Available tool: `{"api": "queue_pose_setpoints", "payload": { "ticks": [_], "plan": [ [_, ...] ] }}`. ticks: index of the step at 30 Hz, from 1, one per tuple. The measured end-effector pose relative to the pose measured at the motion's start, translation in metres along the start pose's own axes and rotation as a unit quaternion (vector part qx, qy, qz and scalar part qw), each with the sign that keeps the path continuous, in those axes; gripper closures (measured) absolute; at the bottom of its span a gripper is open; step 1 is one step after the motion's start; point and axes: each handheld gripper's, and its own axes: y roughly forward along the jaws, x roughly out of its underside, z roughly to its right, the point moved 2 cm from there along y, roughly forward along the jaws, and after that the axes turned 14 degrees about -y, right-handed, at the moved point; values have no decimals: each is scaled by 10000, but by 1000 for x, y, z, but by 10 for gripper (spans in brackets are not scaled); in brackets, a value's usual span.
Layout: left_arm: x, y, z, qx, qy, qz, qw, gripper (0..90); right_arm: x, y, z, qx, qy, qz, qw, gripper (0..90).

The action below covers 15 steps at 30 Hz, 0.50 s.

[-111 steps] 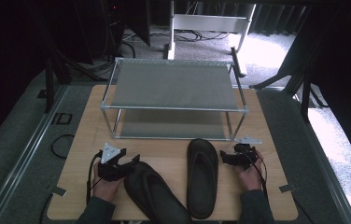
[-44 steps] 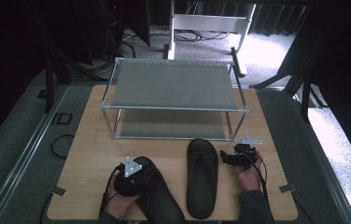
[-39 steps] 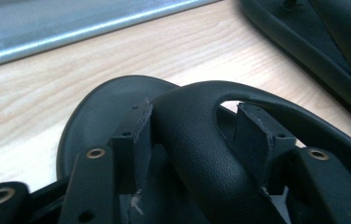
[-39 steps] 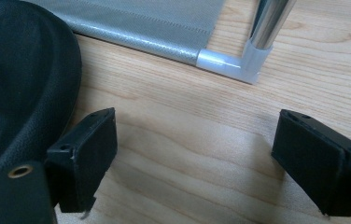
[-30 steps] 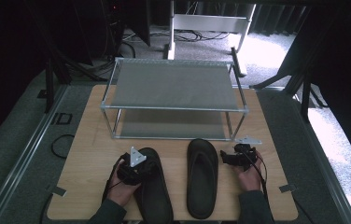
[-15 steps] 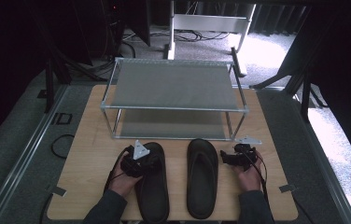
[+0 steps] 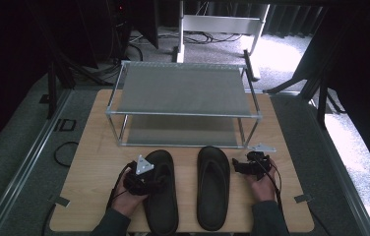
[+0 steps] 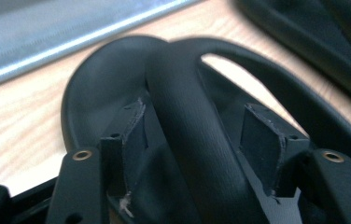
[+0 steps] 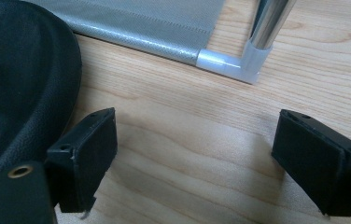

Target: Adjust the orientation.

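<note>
Two black slippers lie side by side on the wooden table (image 7: 94, 147), toes toward a metal rack. My left gripper (image 7: 157, 179) sits over the left slipper (image 7: 163, 206), shut on its strap (image 8: 187, 107), with one jaw against each side of the band in the left gripper view. My right gripper (image 7: 237, 167) rests on the table just right of the right slipper (image 7: 213, 187). Its jaws stand wide open (image 9: 197, 135) over bare wood, and the slipper's edge (image 9: 19, 84) lies beside its left jaw.
A two-shelf metal rack (image 7: 183, 88) stands across the back of the table. Its front right leg (image 9: 267, 28) and lower shelf (image 9: 141, 18) are just ahead of my right gripper. Cables lie on the floor to the left (image 7: 65, 152).
My left gripper came onto the left slipper, took its strap, and turned it from slanted to straight beside the other, sliding it toward the rack. The right gripper stayed still.
</note>
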Motion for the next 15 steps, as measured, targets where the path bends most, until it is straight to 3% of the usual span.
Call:
{"api": "queue_pose_setpoints", "payload": {
  "ticks": [6,8,15],
  "plan": [
    [7,-1,4,-84,137,-160,9997,550,0,0,0,0,0,0,10000,139],
    [6,-2,1,-82,84,-150,9998,601,0,0,0,0,0,0,10000,139],
    [5,-2,-2,-61,58,-114,9999,626,0,0,0,0,-1,0,10000,139]
  ]
}}
